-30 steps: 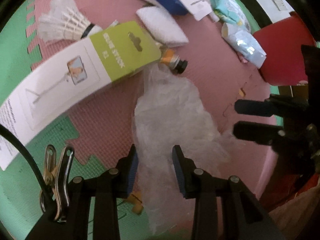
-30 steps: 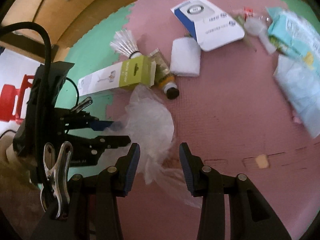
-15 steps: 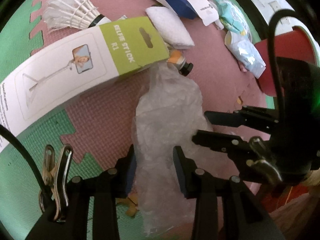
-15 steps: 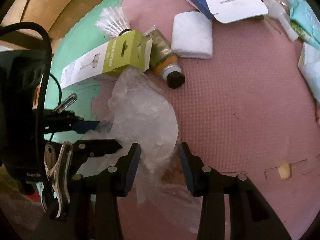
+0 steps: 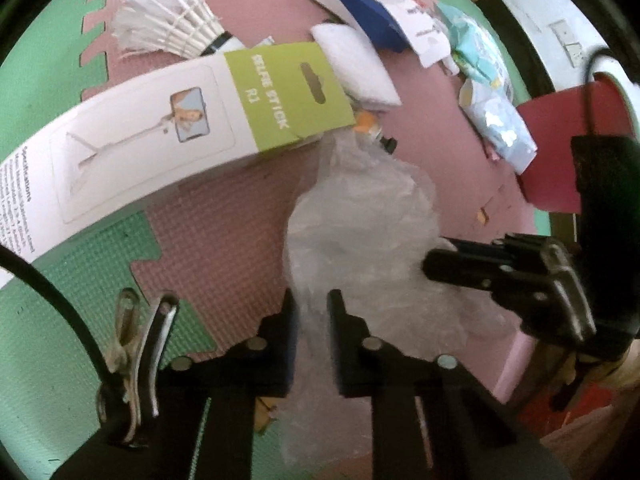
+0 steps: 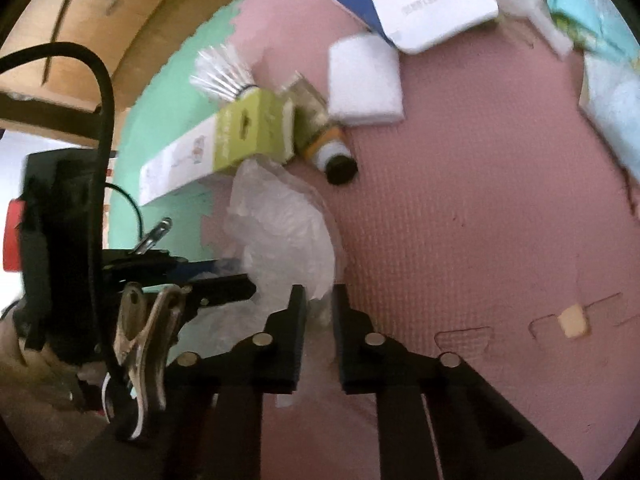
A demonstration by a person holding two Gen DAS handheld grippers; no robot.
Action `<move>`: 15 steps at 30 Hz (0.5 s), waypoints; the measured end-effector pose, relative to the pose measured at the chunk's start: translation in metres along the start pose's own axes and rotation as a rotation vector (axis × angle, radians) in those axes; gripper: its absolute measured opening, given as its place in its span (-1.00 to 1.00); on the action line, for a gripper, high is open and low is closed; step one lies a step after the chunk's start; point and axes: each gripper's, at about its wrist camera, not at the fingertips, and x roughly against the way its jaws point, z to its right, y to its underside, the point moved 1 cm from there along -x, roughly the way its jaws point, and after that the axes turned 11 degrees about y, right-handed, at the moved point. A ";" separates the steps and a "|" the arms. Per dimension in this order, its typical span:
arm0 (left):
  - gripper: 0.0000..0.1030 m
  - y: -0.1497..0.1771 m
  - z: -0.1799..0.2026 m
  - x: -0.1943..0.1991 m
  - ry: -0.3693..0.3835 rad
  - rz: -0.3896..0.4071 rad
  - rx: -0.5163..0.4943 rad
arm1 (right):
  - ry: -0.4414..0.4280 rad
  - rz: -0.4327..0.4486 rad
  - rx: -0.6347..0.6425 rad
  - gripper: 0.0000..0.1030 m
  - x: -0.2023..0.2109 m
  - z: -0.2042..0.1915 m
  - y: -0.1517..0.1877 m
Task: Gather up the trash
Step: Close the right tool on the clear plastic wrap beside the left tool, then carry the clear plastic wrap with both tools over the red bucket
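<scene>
A crumpled clear plastic bag (image 5: 360, 216) lies on the pink foam mat (image 5: 208, 248); it also shows in the right wrist view (image 6: 280, 224). My left gripper (image 5: 311, 304) is shut on the bag's near edge. My right gripper (image 6: 319, 300) is shut on the bag's other edge, and its fingers (image 5: 472, 268) show from the right in the left wrist view. The left gripper's fingers (image 6: 216, 280) show at the left of the right wrist view.
A green-and-white selfie stick box (image 5: 168, 128), a shuttlecock (image 5: 172, 24), a white pad (image 5: 356, 64), an orange-capped tube (image 6: 324, 144), a blue-and-white box (image 6: 412, 4) and light blue wrappers (image 5: 492, 120) lie on the mat. A red container (image 5: 560, 136) stands at the right.
Both grippers have closed from open onto the plastic bag. The right gripper has moved in closer to the left one.
</scene>
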 end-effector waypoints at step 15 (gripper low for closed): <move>-0.91 -0.027 0.097 0.072 0.103 0.097 -0.352 | 0.020 0.185 0.122 -0.84 0.123 -0.020 -0.001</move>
